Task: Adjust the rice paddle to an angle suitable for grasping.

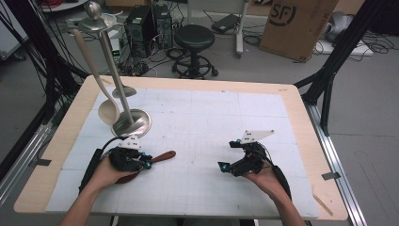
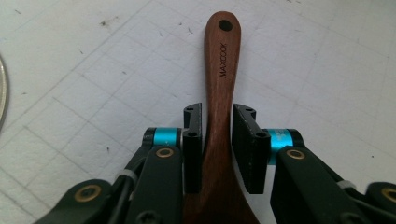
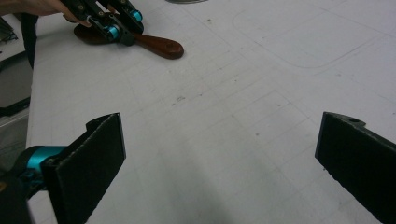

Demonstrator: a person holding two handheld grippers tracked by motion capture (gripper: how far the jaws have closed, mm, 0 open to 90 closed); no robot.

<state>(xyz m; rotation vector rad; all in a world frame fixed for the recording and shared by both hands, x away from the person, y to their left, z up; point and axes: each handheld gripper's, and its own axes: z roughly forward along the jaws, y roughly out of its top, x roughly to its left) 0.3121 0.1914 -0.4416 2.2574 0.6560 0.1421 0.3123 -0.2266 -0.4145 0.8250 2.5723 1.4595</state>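
A dark brown wooden spoon (image 2: 222,70) lies flat on the white gridded mat, its handle with a hanging hole pointing away from the left hand. My left gripper (image 2: 217,112) straddles the handle where it widens toward the head, both black pads (image 2: 194,140) against the wood. In the high view the left gripper (image 1: 148,162) sits at the front left and the spoon's handle (image 1: 164,155) sticks out to its right. My right gripper (image 1: 228,154) rests at the front right, jaws spread wide with bare mat between them (image 3: 219,126). The right gripper view also catches the spoon (image 3: 161,46) and the left gripper (image 3: 123,30).
A round steel dish (image 1: 141,126) stands at the mat's left, with a tall steel utensil (image 1: 113,66) rising from it and a cream ladle (image 1: 107,110) beside it. Beyond the table are a black stool (image 1: 194,40) and a cardboard box (image 1: 296,26).
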